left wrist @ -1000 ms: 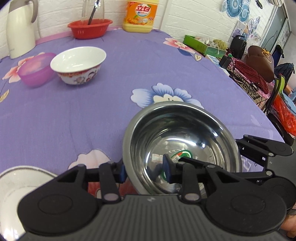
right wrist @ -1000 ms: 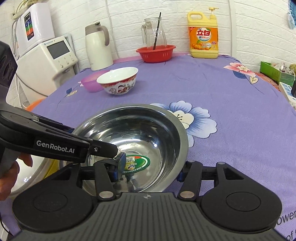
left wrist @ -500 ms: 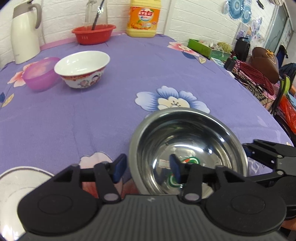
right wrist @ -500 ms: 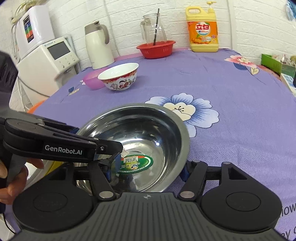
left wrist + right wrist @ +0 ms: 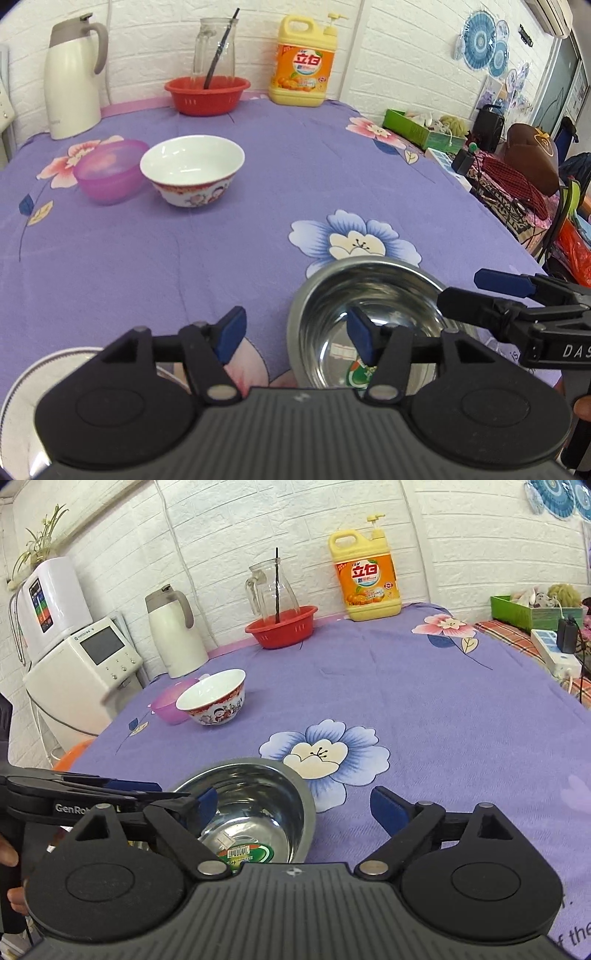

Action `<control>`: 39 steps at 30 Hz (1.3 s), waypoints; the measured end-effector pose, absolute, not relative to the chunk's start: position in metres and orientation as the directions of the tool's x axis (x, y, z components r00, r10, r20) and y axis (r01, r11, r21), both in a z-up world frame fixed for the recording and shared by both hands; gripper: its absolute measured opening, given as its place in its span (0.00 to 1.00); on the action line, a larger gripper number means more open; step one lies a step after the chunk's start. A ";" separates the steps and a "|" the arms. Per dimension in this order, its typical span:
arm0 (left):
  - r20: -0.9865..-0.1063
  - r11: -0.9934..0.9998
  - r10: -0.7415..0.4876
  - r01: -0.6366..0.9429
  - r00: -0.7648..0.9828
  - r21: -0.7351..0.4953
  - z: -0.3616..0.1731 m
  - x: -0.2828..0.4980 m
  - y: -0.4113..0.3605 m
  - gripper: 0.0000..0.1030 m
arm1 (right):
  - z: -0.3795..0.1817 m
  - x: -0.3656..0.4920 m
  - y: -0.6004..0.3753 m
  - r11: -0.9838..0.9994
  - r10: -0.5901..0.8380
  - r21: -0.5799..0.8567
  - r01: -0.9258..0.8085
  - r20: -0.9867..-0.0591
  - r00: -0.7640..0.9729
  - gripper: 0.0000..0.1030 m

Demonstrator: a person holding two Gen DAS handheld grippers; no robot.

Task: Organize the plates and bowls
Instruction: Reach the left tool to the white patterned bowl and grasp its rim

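Observation:
A steel bowl [image 5: 369, 295] with a green sticker inside stands on the purple cloth, also in the right wrist view [image 5: 255, 794]. My left gripper [image 5: 295, 332] is open, straddling the bowl's near left rim without gripping. My right gripper [image 5: 291, 808] is open, straddling its right rim; it shows in the left wrist view [image 5: 517, 295]. A white patterned bowl [image 5: 192, 170] and a pink plastic bowl [image 5: 109, 171] stand at the far left. A white plate [image 5: 22, 402] lies at the near left, partly hidden.
A white kettle [image 5: 74, 77], a red basket [image 5: 207, 94] with a glass jug, and a yellow detergent bottle [image 5: 303, 62] line the far edge. A white appliance [image 5: 81, 664] stands left of the table. Clutter and chairs [image 5: 517, 173] lie beyond the right edge.
Both grippers have opened wider and drawn back from the steel bowl, which now sits lower and smaller in both views. The bowl rests on the cloth.

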State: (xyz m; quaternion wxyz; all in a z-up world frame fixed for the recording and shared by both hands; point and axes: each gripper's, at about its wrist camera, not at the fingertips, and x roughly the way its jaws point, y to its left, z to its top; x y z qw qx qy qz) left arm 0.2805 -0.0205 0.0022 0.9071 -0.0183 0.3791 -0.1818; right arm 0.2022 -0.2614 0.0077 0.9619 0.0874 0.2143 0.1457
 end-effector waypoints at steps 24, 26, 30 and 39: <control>-0.652 0.939 -0.218 -0.027 0.726 -0.344 0.031 0.390 0.090 0.62 | 0.089 0.431 -0.192 0.820 0.536 0.036 -0.572 -0.401 0.743 1.00; -0.672 0.918 -0.242 -0.059 0.700 -0.392 0.019 0.404 0.092 0.64 | 0.080 0.443 -0.182 0.816 0.524 0.016 -0.578 -0.440 0.729 1.00; -0.693 0.888 -0.262 -0.113 0.671 -0.446 0.004 0.427 0.092 0.65 | 0.062 0.450 -0.169 0.808 0.514 0.007 -0.589 -0.496 0.700 1.00; -0.699 0.850 -0.243 -0.200 0.672 -0.487 -0.005 0.456 0.085 0.65 | 0.034 0.457 -0.142 0.793 0.491 -0.026 -0.608 -0.563 0.664 1.00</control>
